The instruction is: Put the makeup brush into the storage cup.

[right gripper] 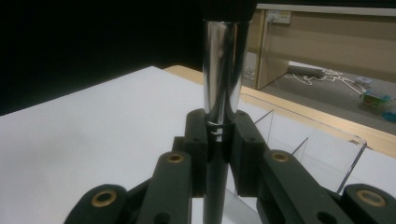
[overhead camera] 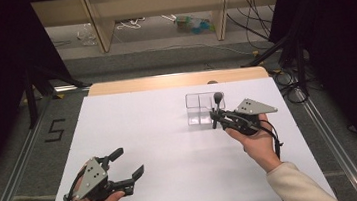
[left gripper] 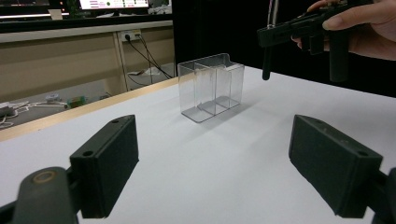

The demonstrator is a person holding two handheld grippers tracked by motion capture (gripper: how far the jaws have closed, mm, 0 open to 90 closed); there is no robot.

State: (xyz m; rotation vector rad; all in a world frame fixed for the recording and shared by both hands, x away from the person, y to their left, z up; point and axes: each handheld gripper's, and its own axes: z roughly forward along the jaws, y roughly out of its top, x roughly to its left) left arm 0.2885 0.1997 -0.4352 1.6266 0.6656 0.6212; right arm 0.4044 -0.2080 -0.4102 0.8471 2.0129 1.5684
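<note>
The right gripper (overhead camera: 217,116) had its jaws clamped tight around a slim makeup brush (right gripper: 220,93), chrome ferrule above the pads and a dark handle below, held with its long axis upright. Just beside it, on its far-left side in the high view, stood the clear divided organizer (overhead camera: 200,109), open at the top; the brush's upper end seemed to hang close to the organizer's near right corner. To my eye the coming move turned on that: the brush was already vertical, so it looked to need only a short shift over a compartment and a lowering. The left gripper (overhead camera: 126,163) sat well apart, jaws spread wide and holding nothing, pointed toward the organizer across the white table (overhead camera: 161,147).
</note>
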